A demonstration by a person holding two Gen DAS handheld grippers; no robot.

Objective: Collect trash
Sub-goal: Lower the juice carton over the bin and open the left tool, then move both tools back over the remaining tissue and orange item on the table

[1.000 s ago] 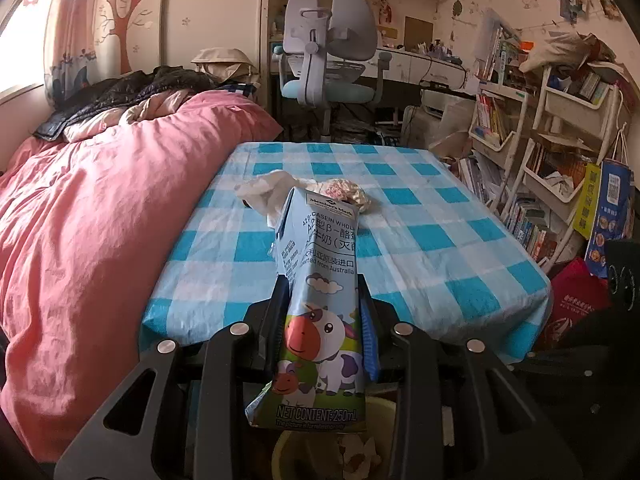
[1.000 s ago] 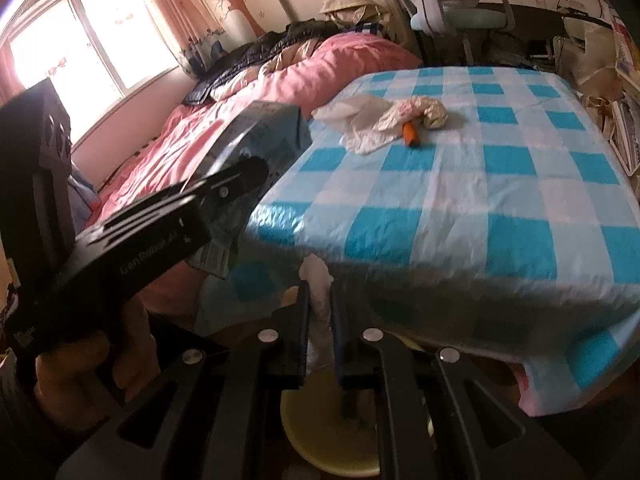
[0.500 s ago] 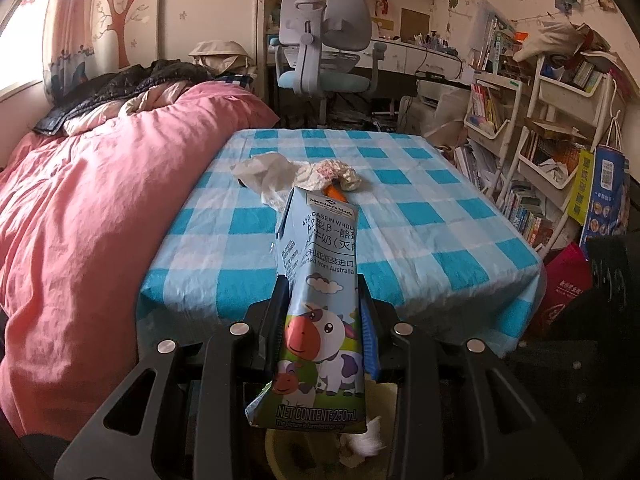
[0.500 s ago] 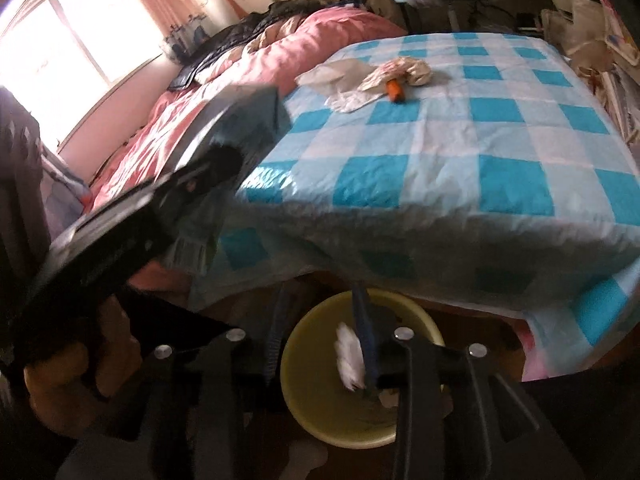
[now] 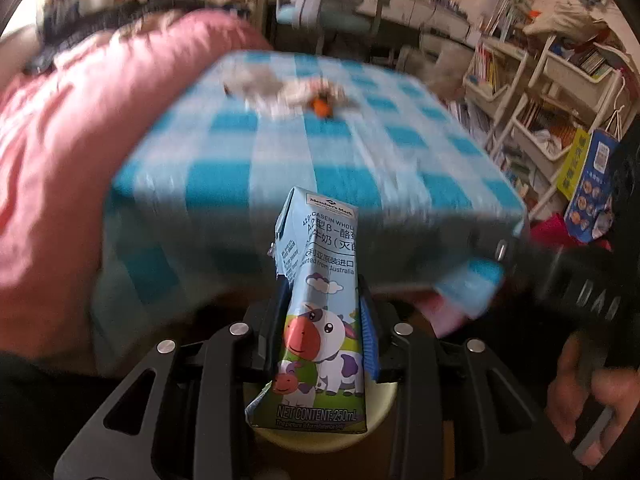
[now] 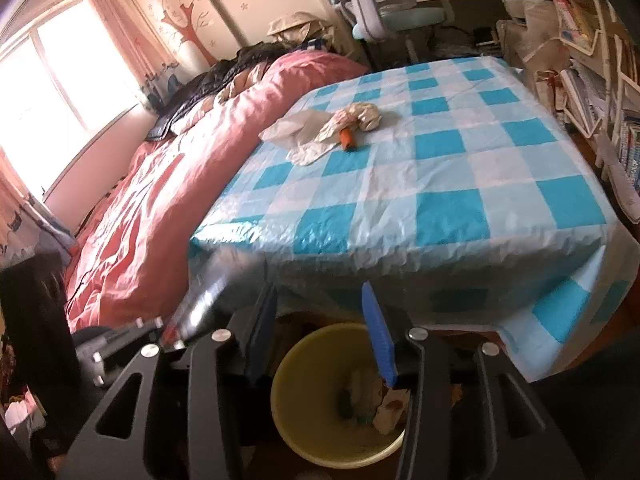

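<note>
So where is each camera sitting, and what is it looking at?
Left wrist view: sits on the left gripper, looking along its fingers at the milk carton clamped there, the yellow bin below; the other hand shows at right.
Right wrist view: sits on the right gripper, looking down into the yellow bin; its jaws have just been opening, nothing between them.
Both share the checked table and the crumpled wrappers.
</note>
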